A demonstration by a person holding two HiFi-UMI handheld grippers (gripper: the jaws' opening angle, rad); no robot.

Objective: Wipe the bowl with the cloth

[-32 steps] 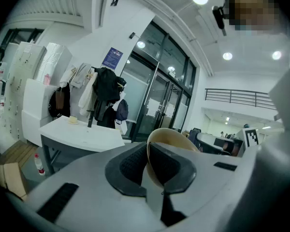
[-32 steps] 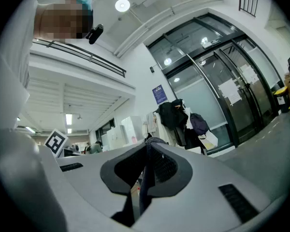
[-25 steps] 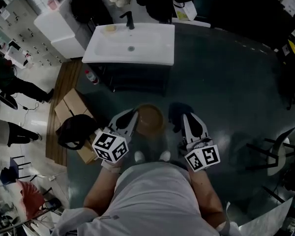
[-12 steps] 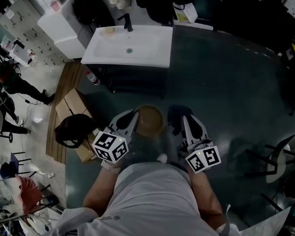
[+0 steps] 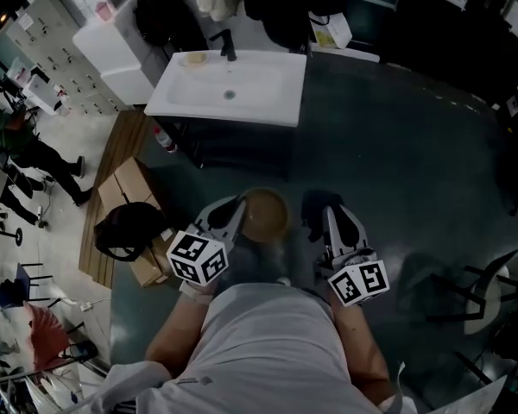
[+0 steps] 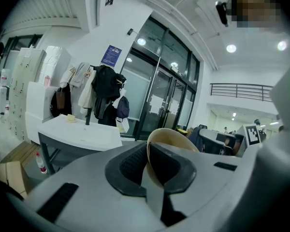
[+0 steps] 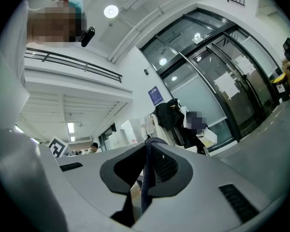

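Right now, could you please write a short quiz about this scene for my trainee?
1. True or false: the left tool is shut on the rim of the bowl.
2. What does the right tool hold? A: a sponge. B: a dark cloth. C: nothing.
3. Fill in: the white fixture ahead of the person is a ____.

Key: 1 true; 2 B; 3 sink.

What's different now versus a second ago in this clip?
The person has stepped slightly toward the sink, carrying both grippers along. A bystander at the left edge has shifted. Unchanged: the left gripper stays shut on the rim of the bowl, the right gripper on the dark cloth.
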